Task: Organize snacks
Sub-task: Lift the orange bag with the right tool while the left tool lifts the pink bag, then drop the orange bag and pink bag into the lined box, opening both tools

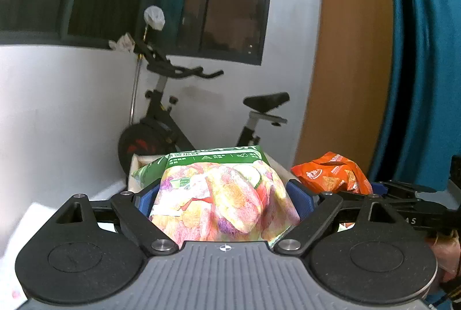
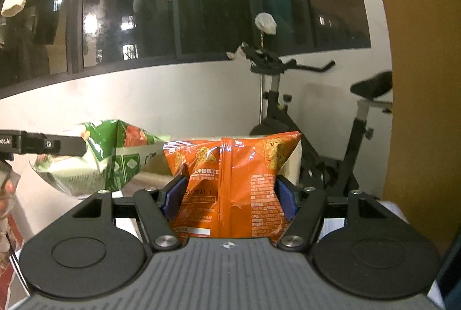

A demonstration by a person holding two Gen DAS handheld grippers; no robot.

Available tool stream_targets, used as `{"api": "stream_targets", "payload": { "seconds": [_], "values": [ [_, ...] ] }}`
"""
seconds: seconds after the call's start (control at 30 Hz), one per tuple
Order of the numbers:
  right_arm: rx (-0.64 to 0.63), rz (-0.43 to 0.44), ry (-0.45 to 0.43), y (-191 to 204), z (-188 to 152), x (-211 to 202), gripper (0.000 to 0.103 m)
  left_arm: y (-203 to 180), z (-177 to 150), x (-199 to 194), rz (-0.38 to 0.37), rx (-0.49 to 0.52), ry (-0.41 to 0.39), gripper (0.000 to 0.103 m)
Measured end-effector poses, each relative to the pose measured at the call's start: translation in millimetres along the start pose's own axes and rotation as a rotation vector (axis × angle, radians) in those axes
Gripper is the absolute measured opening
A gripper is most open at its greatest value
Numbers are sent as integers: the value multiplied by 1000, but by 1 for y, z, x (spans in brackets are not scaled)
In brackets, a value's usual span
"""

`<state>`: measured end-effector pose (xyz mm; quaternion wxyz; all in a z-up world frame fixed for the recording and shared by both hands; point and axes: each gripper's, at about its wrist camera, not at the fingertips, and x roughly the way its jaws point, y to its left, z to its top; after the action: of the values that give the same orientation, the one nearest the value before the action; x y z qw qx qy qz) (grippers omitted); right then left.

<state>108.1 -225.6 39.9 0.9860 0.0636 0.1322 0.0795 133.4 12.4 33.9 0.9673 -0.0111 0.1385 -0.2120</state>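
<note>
Left tool [image 1: 222, 196] clamps wide on green chip bag [image 1: 222, 194]; right tool [image 2: 229, 194] pinches orange bag [image 2: 233, 183]. Slick puffy film could slip or burst above cream box [image 1: 137, 165].

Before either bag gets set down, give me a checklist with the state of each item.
1. Left gripper shut on the green bag: ok, blue pads press both sides.
2. Right gripper shut on the orange bag: ok, pinched between both pads.
3. Bags apart from each other: ok, a gap shows between them in both views.
4. Bags intact: ok on the faces that show; the orange bag is creased at the pads but not torn.
5. Container behind the bags ready to take them: cannot tell, only its pale wall shows.
6. Exercise bike out of the way: ok, it stands behind by the wall.
</note>
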Motion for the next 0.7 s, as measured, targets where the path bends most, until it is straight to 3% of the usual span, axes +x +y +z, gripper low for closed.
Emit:
{"api": "stream_targets", "payload": {
  "seconds": [0.3, 0.47, 0.7],
  "values": [
    [-33, 6, 8, -2, 34, 80, 68, 9, 35, 82, 88, 20, 34, 90],
    [-73, -4, 30, -2, 36, 120, 68, 15, 39, 115, 136, 48, 79, 90],
    [-29, -51, 101, -14, 28, 159, 68, 15, 30, 142, 134, 88, 147, 91]
  ]
}}
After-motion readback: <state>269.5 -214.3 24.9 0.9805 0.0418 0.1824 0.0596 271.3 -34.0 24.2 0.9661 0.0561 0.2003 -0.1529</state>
